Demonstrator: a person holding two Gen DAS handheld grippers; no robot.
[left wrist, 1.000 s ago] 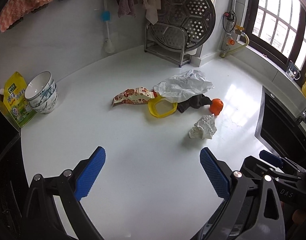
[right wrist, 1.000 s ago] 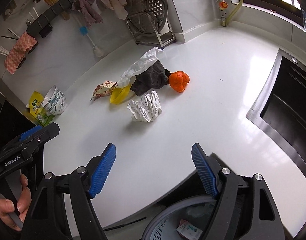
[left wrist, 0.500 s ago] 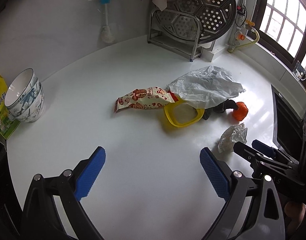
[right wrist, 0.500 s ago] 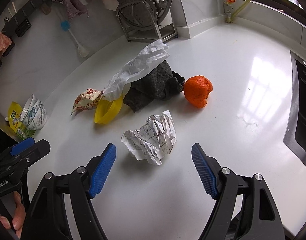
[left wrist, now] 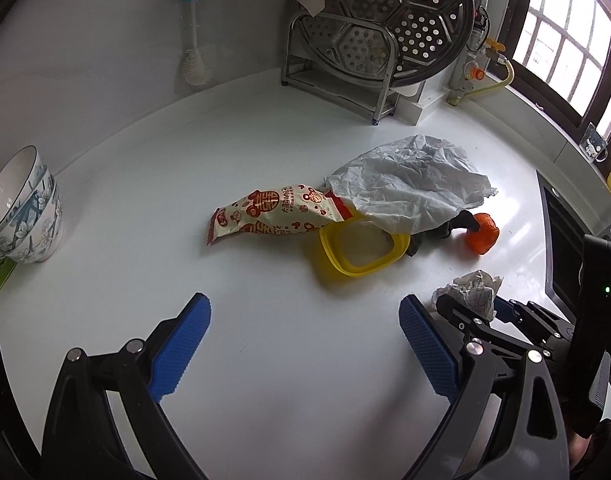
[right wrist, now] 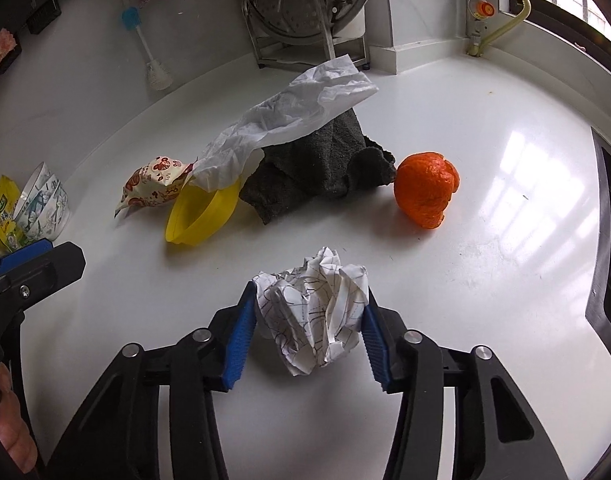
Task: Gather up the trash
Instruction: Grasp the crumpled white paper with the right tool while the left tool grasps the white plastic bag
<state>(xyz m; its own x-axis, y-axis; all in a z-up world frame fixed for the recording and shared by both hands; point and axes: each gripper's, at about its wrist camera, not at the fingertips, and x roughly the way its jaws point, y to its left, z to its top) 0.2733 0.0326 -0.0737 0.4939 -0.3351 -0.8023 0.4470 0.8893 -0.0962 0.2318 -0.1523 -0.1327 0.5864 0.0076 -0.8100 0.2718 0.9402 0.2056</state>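
A crumpled printed paper ball [right wrist: 317, 308] lies on the white counter [right wrist: 485, 260]. My right gripper [right wrist: 309, 320] is closing around it, and both blue pads touch its sides. The same paper ball [left wrist: 475, 286] shows at the right of the left wrist view. My left gripper [left wrist: 305, 308] hangs open over bare counter, with nothing between its fingers. Beyond it lie a red-and-cream snack wrapper [left wrist: 273, 216], a yellow plastic lid [left wrist: 361, 248] and a crinkled white sheet [left wrist: 409, 184]. That sheet drapes over a dark cloth [right wrist: 317, 164]. An orange peel [right wrist: 427, 188] sits right of the cloth.
Stacked patterned bowls [left wrist: 21, 208] and a yellow-green packet [right wrist: 3, 216] stand at the left edge. A metal rack with a perforated steamer tray [left wrist: 377, 20] and a brush [left wrist: 193, 60] line the back wall. A dark sink [left wrist: 565, 240] opens on the right.
Both grippers have come forward and lower toward the trash pile. The right gripper's jaws, wide apart before, have closed in onto the paper ball. The left jaws stayed wide.
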